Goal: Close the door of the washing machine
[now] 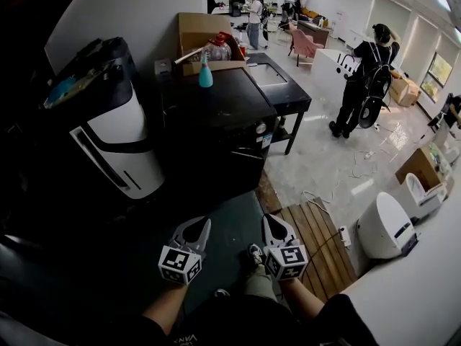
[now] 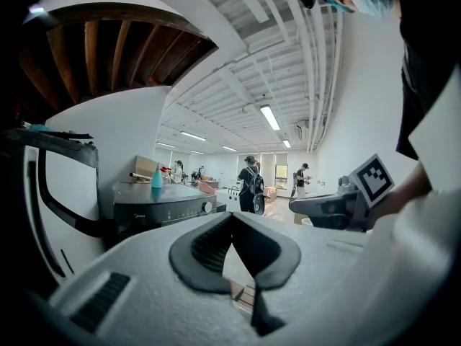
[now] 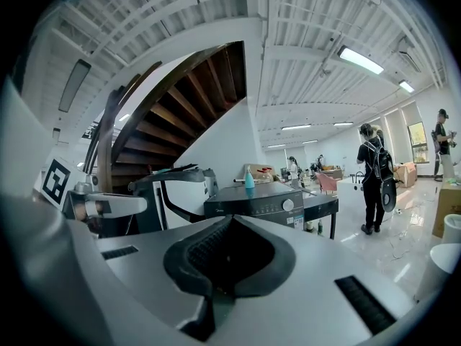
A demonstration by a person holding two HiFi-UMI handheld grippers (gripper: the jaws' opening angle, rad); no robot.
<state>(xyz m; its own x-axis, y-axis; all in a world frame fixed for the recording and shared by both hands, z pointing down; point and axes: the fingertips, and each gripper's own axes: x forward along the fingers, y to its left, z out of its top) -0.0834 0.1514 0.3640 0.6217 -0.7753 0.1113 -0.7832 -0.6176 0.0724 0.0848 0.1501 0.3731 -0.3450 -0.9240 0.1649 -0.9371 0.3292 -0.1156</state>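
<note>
Hovering | left claw (image 1: 202,224) closed, empty | right claw (image 1: 269,221) closed, seemingly empty

Light: bright ceiling strips (image 3: 359,60) | Shadow: head view dim toward 8 o'clock | Glare: floor (image 1: 338,161) | Edges: fisheye-bent, vignetted
</note>
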